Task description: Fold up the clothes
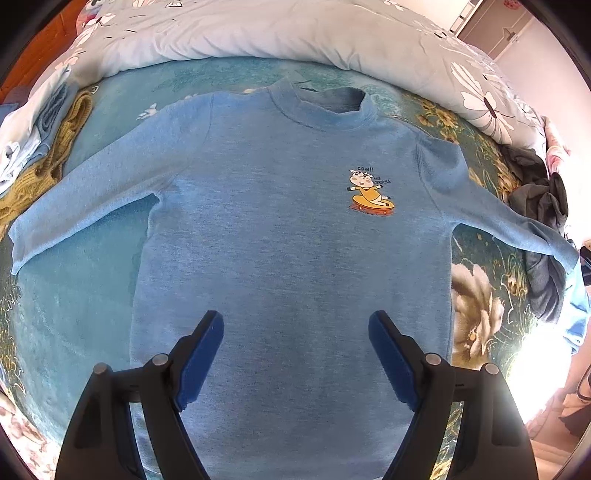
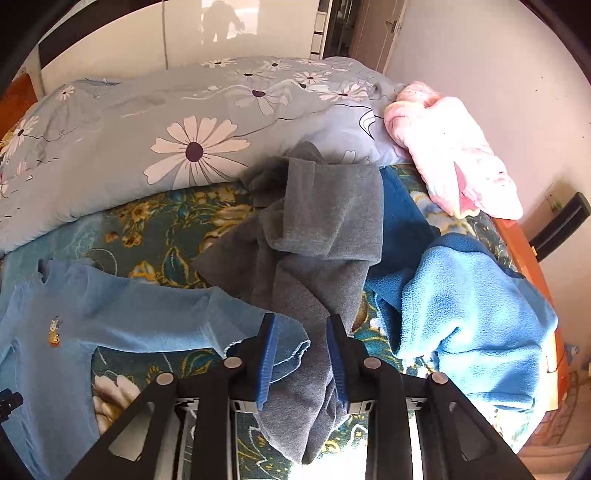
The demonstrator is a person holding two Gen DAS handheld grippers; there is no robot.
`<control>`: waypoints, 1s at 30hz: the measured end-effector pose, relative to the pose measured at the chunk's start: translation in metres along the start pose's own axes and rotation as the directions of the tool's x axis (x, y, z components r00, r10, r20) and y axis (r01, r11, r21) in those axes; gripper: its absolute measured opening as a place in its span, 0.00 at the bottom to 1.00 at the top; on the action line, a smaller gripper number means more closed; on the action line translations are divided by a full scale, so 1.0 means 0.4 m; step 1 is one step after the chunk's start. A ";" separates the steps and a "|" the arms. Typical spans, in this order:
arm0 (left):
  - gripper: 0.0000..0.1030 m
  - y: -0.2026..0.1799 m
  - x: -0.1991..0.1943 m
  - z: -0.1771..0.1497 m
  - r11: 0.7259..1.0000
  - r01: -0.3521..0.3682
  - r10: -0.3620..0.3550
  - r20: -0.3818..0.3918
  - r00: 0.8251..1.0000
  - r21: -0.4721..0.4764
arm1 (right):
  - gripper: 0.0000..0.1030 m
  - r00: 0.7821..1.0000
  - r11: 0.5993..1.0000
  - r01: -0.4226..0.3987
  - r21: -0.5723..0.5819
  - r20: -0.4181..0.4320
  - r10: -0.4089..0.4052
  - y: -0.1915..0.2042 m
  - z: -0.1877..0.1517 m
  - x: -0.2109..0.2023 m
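Observation:
A light blue sweatshirt (image 1: 288, 221) with a small cartoon print (image 1: 371, 192) lies flat and face up on the bed, both sleeves spread out. My left gripper (image 1: 295, 321) hovers open over its lower body, with nothing between the fingers. In the right wrist view the same sweatshirt (image 2: 110, 314) sits at the left. Its sleeve cuff (image 2: 291, 347) rests on a grey garment (image 2: 325, 229). My right gripper (image 2: 301, 325) stands over that cuff with its jaws narrowed but apart. The cuff lies beside the left finger.
A floral duvet (image 1: 258, 29) is bunched along the far side of the bed. Folded clothes (image 1: 44, 140) are piled at the left. A blue fleece (image 2: 472, 314) and a pink blanket (image 2: 450, 155) lie near the bed's right edge, which is wooden (image 2: 554, 332).

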State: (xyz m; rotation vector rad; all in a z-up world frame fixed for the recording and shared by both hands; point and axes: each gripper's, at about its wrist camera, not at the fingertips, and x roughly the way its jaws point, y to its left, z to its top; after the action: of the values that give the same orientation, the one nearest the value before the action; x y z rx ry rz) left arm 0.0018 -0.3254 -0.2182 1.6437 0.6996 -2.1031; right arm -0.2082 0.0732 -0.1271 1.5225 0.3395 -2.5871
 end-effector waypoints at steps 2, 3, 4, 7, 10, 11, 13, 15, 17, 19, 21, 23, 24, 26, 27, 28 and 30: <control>0.80 -0.006 0.002 -0.001 1.000 0.006 -0.006 -0.003 1.000 0.003 | 0.31 1.000 0.999 -0.011 -0.045 -0.013 0.010 0.024 0.002 0.010; 0.80 -0.009 0.002 -0.001 1.000 0.009 -0.008 -0.004 1.000 0.004 | 0.31 0.999 0.998 -0.020 -0.060 -0.026 0.018 0.034 -0.001 0.022; 0.80 -0.012 0.001 -0.002 1.000 0.011 -0.011 -0.004 1.000 0.004 | 0.31 0.999 0.997 -0.032 -0.067 -0.044 0.029 0.041 -0.005 0.036; 0.80 -0.014 0.001 -0.001 1.000 0.009 -0.009 -0.006 1.000 0.008 | 0.31 0.994 0.995 -0.058 -0.086 -0.095 0.050 0.062 -0.021 0.075; 0.80 -0.013 0.004 -0.002 1.000 0.007 -0.007 -0.009 1.000 0.008 | 0.31 0.992 0.993 -0.053 -0.108 -0.120 0.040 0.074 -0.038 0.098; 0.80 -0.012 0.005 -0.002 1.000 0.007 -0.007 -0.011 1.000 0.007 | 0.31 0.992 0.993 -0.048 -0.110 -0.124 0.034 0.074 -0.042 0.104; 0.80 -0.011 0.007 -0.003 1.000 0.007 -0.007 -0.014 1.000 0.006 | 0.31 0.990 0.993 -0.043 -0.107 -0.140 0.028 0.070 -0.046 0.119; 0.80 -0.010 0.010 -0.003 1.000 0.007 -0.007 -0.017 1.000 0.004 | 0.30 0.987 0.994 -0.040 -0.106 -0.156 0.023 0.067 -0.051 0.129; 0.80 -0.010 0.012 -0.004 1.000 0.007 -0.007 -0.020 1.000 0.003 | 0.25 0.985 0.994 -0.037 -0.108 -0.170 0.018 0.065 -0.055 0.136; 0.80 -0.009 0.015 -0.004 1.000 0.006 -0.006 -0.023 1.000 0.002 | 0.15 0.983 0.994 -0.036 -0.107 -0.182 0.016 0.062 -0.058 0.142; 0.80 -0.008 0.017 -0.005 1.000 0.006 -0.006 -0.026 1.000 0.000 | 0.02 0.983 0.994 -0.053 -0.093 -0.182 0.035 0.056 -0.056 0.137; 0.80 -0.009 0.017 -0.003 1.000 0.008 -0.008 -0.025 1.000 0.002 | 0.02 0.984 0.994 -0.065 -0.089 -0.169 0.049 0.052 -0.049 0.123; 0.80 -0.009 0.017 -0.002 1.000 0.008 -0.008 -0.024 1.000 0.002 | 0.02 0.986 0.994 -0.065 -0.090 -0.156 0.050 0.049 -0.042 0.113; 0.80 -0.009 0.016 0.000 1.000 0.008 -0.008 -0.023 1.000 0.000 | 0.02 0.990 0.994 -0.063 -0.089 -0.130 0.051 0.042 -0.026 0.095; 0.80 -0.009 0.016 0.001 1.000 0.008 -0.008 -0.023 1.000 -0.001 | 0.02 0.992 0.995 -0.058 -0.084 -0.118 0.048 0.035 -0.014 0.089; 0.80 -0.009 0.017 0.002 1.000 0.007 -0.007 -0.022 1.000 -0.001 | 0.02 0.993 0.995 -0.054 -0.078 -0.105 0.045 0.027 -0.002 0.084; 0.80 -0.011 0.018 0.002 1.000 0.006 -0.006 -0.023 1.000 -0.001 | 0.02 0.996 0.997 -0.045 -0.068 -0.084 0.039 0.013 0.021 0.076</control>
State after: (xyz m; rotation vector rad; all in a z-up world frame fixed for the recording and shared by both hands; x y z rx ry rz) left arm -0.0032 -0.3223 -0.2244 1.6691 0.7139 -2.0911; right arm -0.2290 0.0663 -0.1503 1.5980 0.3981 -2.4586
